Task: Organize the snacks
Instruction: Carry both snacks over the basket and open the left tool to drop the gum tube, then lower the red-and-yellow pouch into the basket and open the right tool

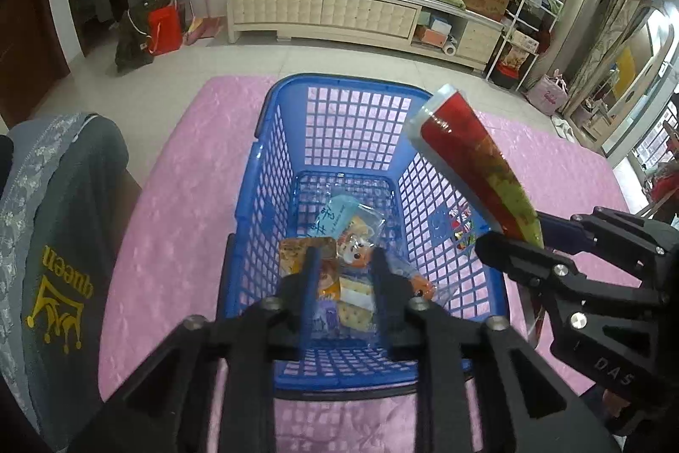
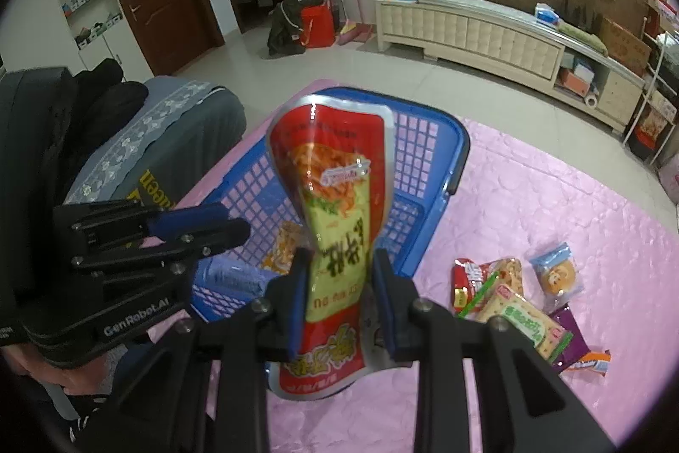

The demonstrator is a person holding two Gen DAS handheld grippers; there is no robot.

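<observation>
A blue plastic basket (image 1: pixel 339 122) stands on a pink cloth (image 1: pixel 169 206) and holds several snack packets (image 1: pixel 348 240). My left gripper (image 1: pixel 346 283) hangs open and empty over the basket's near end. My right gripper (image 2: pixel 339 283) is shut on a red and yellow snack pouch (image 2: pixel 335 198), held upright above the basket's right rim (image 2: pixel 458 151). The pouch also shows in the left wrist view (image 1: pixel 471 164), beside the right gripper (image 1: pixel 534 240). The left gripper shows in the right wrist view (image 2: pixel 203 228), over the basket.
Several loose snack packets (image 2: pixel 522 296) lie on the pink cloth right of the basket. A grey cushion with "queen" lettering (image 1: pixel 55 240) sits at the left. A long white cabinet (image 1: pixel 339 7) stands at the far wall.
</observation>
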